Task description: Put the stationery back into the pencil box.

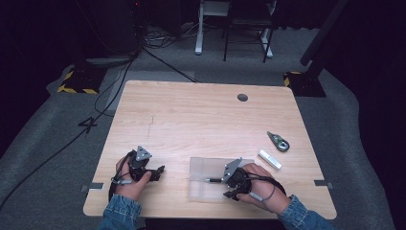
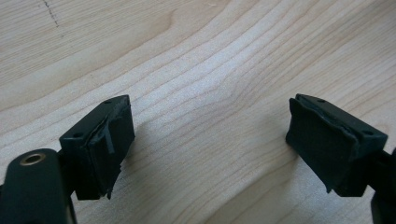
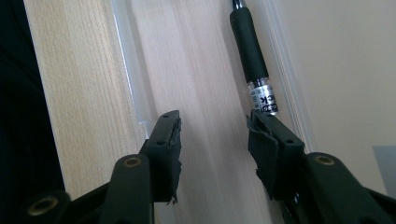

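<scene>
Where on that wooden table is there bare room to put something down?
The far half of the table is bare, from the round hole back toward the left edge. Bare wood also lies between the left gripper and the clear tray. It's crowded near right: right gripper, pen, white block, grey tool.

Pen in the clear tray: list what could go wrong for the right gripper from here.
1. The pen lies past the outer side of one jaw of the open right gripper, not between the two; closing now would likely miss it.
2. It rests against the wall of the clear tray, so a jaw may catch that wall or push the light tray.
3. The tray sits near the table's front edge and could be pushed off.
</scene>
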Demonstrator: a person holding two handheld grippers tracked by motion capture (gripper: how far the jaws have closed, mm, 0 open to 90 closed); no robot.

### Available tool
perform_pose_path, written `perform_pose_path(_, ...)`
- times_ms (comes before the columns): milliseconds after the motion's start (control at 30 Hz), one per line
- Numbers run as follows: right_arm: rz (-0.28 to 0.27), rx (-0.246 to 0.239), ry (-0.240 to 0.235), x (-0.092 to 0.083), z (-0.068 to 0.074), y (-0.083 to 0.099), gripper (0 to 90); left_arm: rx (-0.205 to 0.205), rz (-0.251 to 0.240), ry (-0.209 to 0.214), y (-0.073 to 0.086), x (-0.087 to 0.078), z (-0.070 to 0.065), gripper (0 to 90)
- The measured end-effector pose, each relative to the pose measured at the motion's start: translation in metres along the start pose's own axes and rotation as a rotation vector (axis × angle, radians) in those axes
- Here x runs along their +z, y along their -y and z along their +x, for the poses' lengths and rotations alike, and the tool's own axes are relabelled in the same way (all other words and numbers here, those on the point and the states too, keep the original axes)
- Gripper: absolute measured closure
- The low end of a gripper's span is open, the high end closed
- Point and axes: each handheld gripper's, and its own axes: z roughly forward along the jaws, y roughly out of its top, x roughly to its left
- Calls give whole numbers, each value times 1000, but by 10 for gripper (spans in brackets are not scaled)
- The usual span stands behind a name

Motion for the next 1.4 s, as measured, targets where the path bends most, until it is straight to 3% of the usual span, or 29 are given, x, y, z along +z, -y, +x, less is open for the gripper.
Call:
perform_pose_path(167, -23, 29, -18, -3, -2, 1, 536, -2, 0, 2, 0, 0, 0, 150)
perform_pose_path(300, -72, 48, -34, -13, -3, -1, 527, 0, 0, 0, 0, 0, 0, 150)
perform_pose_path(667, -166, 100, 23, -44, -14, 2, 486, -2, 0, 2, 0, 0, 0, 150)
perform_pose_path(700, -195, 132, 40, -52, -19, 4, 454, -2, 0, 3, 0, 0, 0, 150)
perform_pose_path(767, -206, 148, 45, -55, -20, 4, 444, -2, 0, 3, 0, 0, 0, 149)
perform_pose_path(1033, -263, 240, 132, -82, -47, 17, 398, -2, 0, 2, 0, 0, 0, 150)
perform_pose_path(1400, -267, 366, 235, -99, -89, 42, 395, -2, -1, 3, 0, 0, 0, 150)
